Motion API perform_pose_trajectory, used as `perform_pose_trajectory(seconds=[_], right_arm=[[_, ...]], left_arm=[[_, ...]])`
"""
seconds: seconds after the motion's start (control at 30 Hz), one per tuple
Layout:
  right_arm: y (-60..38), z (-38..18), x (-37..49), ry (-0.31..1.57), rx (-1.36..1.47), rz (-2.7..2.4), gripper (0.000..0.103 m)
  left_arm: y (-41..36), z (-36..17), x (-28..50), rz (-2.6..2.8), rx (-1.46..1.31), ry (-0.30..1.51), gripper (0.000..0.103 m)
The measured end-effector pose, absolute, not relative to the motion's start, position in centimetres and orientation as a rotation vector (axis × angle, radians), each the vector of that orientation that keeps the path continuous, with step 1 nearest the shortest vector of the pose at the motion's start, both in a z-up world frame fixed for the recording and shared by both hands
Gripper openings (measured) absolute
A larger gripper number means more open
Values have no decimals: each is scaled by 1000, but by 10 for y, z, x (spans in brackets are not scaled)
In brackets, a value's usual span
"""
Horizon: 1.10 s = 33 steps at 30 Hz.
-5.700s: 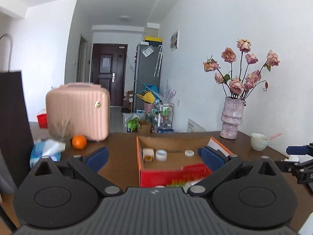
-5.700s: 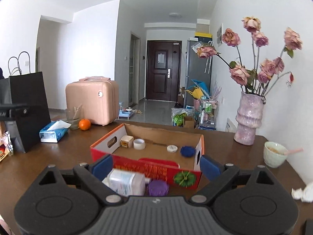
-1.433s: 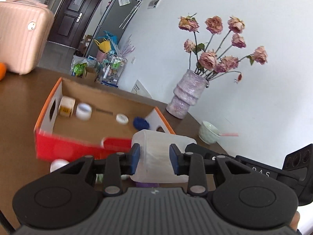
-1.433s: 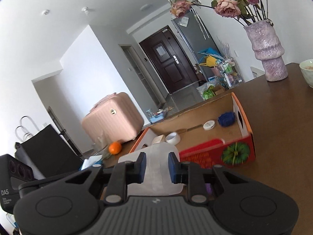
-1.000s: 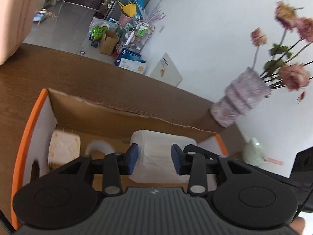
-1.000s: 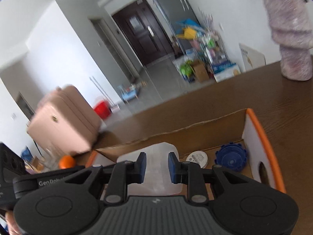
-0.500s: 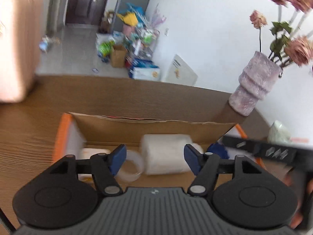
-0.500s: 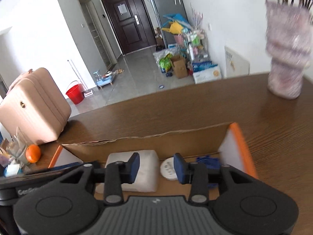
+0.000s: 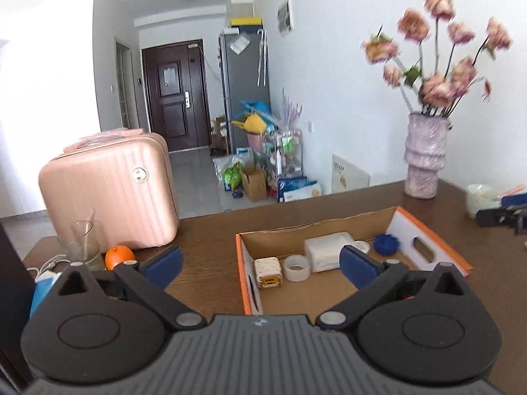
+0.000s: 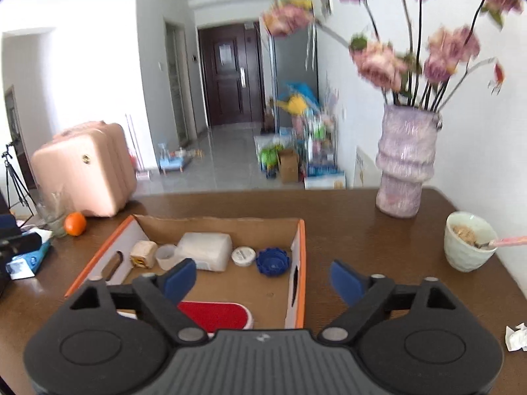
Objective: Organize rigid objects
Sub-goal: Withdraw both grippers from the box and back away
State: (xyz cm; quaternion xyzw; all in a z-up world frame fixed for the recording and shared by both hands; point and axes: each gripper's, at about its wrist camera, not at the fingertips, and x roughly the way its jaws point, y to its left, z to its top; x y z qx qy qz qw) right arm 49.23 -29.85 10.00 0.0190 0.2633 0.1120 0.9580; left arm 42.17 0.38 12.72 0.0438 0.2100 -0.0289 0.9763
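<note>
Only right view: bowl's contents, perhaps cereal.

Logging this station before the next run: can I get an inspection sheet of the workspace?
Surface: brown wooden table.
Job's things: cardboard box holds white bottle lying flat, tape roll, beige cube, white cap, blue cap.
Clutter: orange, glass, bowl, vase, crumpled tissue.
Grippers: left gripper and right gripper just opened, nothing between them.
Cables: white cord.
Surroundings: pink suitcase, hallway door.
</note>
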Motion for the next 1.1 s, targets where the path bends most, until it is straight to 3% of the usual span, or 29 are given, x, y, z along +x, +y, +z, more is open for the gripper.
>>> perform_pose_trajectory(seconds=[0.47,1.1], right_arm=[[-285,112,393,443,55,289,95],[-294,20,220,355,52,340,97]], left_arm=[[0,141,317,-62,36,332,103],[4,19,140,-9,-10,277,103]])
